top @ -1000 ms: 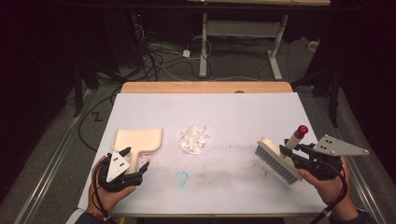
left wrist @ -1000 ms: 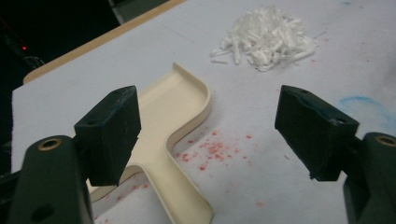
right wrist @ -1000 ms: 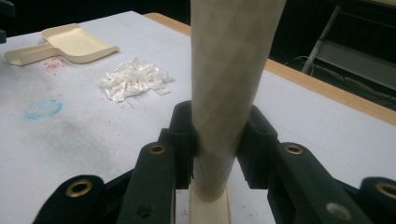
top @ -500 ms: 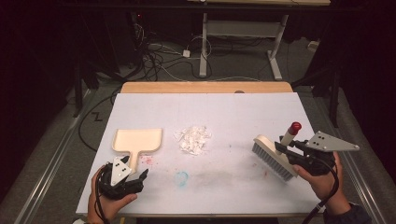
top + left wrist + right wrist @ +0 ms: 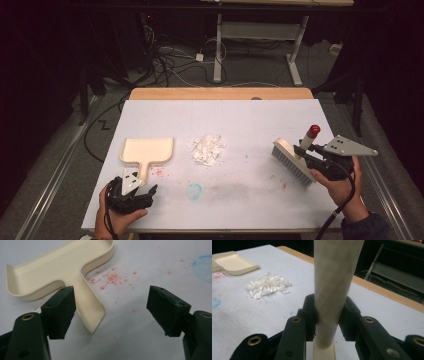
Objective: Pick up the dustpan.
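Note:
A cream dustpan [image 5: 148, 151] lies flat on the white table [image 5: 250, 120] at the left, handle toward me. My left gripper [image 5: 147, 192] is open just below that handle; in the left gripper view the dustpan handle [image 5: 91, 312] ends between the spread jaws, untouched. A pile of white paper scraps [image 5: 206, 148] sits mid-table. My right gripper [image 5: 303, 154] is shut on the handle of a cream brush [image 5: 292, 161] with a red knob, held above the table's right side. In the right gripper view both pads clamp the brush handle [image 5: 334, 285].
Red specks [image 5: 159, 172] and a blue smudge [image 5: 194, 190] mark the table near the dustpan handle. A wooden strip [image 5: 220, 93] runs along the far edge. Cables and a metal frame lie on the dark floor beyond. Open surface spreads between the pile and the brush.
My left gripper has drawn back from the dustpan handle toward the table's near edge. My right gripper has carried the brush slightly left and a little lower.

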The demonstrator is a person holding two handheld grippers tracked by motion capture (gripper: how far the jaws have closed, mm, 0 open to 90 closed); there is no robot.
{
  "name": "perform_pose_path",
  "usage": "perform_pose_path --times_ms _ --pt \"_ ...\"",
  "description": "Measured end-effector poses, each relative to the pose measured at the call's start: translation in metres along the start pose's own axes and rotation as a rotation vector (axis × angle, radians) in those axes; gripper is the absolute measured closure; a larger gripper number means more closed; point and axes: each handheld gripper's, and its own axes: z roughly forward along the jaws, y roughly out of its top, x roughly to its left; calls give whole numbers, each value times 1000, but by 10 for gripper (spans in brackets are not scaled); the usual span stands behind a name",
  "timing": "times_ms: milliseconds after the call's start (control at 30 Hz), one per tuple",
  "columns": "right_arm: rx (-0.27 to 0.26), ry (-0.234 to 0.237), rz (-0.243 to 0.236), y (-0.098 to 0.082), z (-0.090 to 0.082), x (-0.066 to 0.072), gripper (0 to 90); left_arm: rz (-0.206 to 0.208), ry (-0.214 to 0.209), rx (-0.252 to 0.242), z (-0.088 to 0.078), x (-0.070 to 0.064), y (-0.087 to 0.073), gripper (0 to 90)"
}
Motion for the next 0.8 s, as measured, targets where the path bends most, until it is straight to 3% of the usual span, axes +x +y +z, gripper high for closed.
perform_pose_path --times_ms 133,333,400,433,500,600,733,800 --pt "11 -2 0 -2 3 -1 706 -47 -2 44 9 6 2 225" --pt "13 -3 2 -2 3 -1 706 -99 8 73 21 9 9 246" --pt "17 -3 -3 -2 4 -1 707 -142 29 91 32 14 15 263" --pt "17 -3 -3 -3 4 -1 707 -142 29 91 32 14 15 268" --pt "20 -3 3 -2 3 0 706 -201 18 89 41 24 20 266" --pt "15 -1 -4 -2 1 -1 707 -228 9 92 47 30 24 290" --pt "18 2 2 -2 1 0 707 -243 24 102 53 38 32 375" --pt "23 6 -1 -3 1 0 707 -254 19 109 54 43 33 474"
